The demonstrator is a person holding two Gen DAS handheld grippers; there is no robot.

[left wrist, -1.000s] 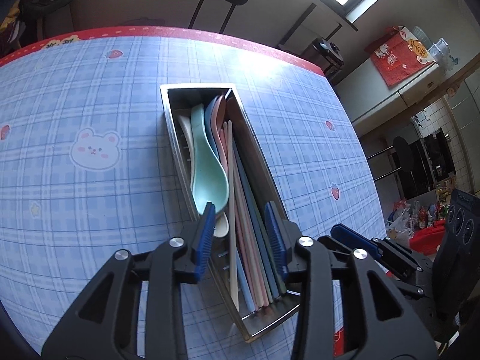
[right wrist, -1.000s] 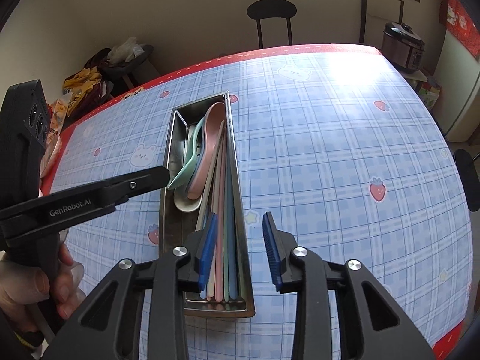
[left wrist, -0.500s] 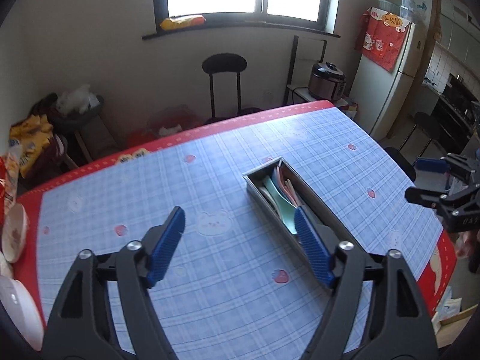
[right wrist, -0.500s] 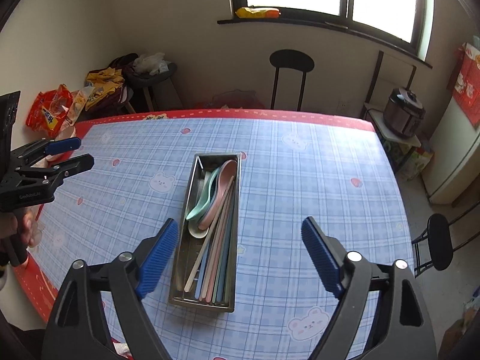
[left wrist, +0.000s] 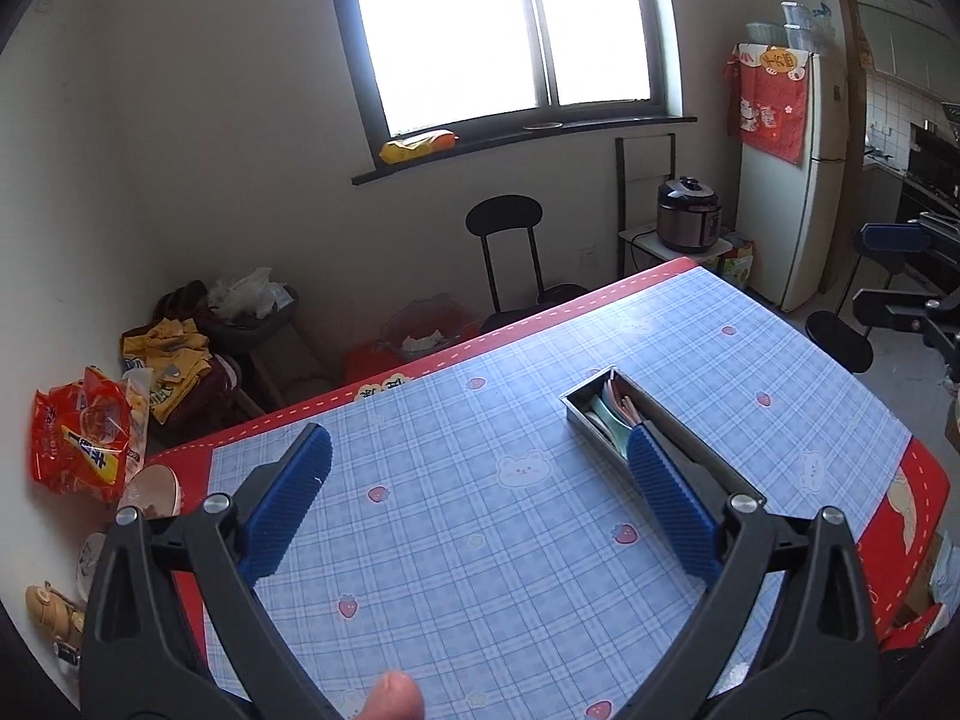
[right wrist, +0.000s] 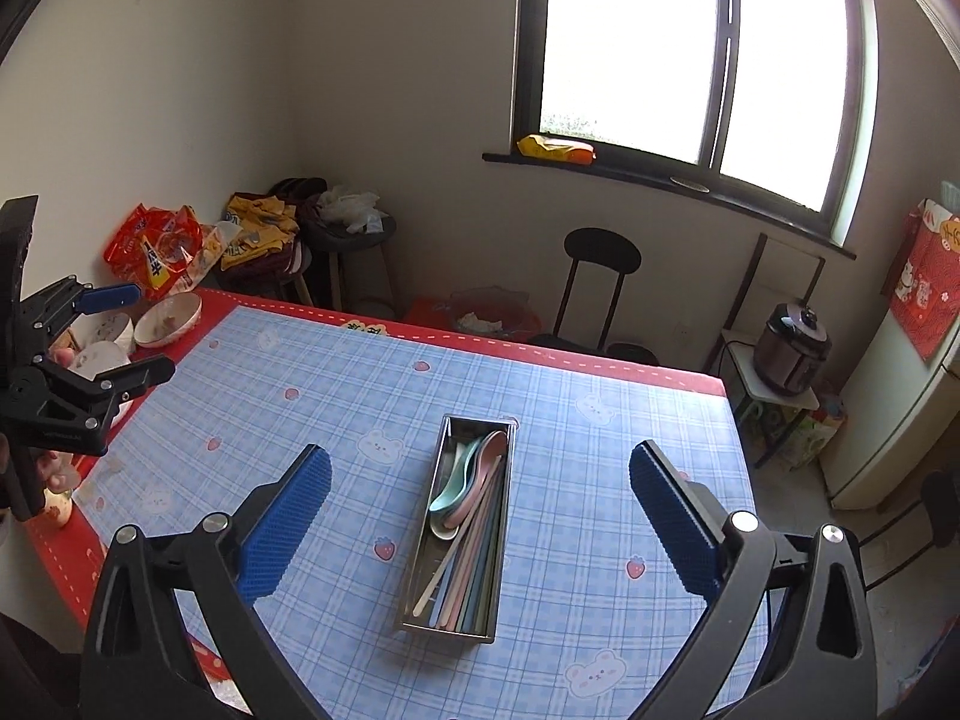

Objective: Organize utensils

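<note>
A long steel utensil tray point(right wrist: 436, 588) lies in the middle of the blue checked table point(right wrist: 600, 480). It holds pastel spoons point(right wrist: 465, 480) and several pastel chopsticks point(right wrist: 474, 564). The tray also shows in the left wrist view point(left wrist: 581, 409), partly behind my right finger pad. My left gripper point(left wrist: 477, 501) is wide open and empty, high above the table's left part. My right gripper point(right wrist: 480, 516) is wide open and empty, high above the tray. The left gripper shows at the left edge of the right wrist view point(right wrist: 114, 330); the right gripper shows at the right edge of the left wrist view point(left wrist: 894, 270).
Bowls point(right wrist: 168, 312) and a red snack bag point(right wrist: 159, 246) sit at the table's far left corner. A black chair point(right wrist: 600, 282) stands behind the table, with a cluttered stool point(right wrist: 354, 222), a rice cooker point(right wrist: 792, 348) and a fridge point(left wrist: 798, 180) around the room.
Both grippers opened wide and pulled up and back from the tray. The views widened from a close look at the tray to the whole table and room.
</note>
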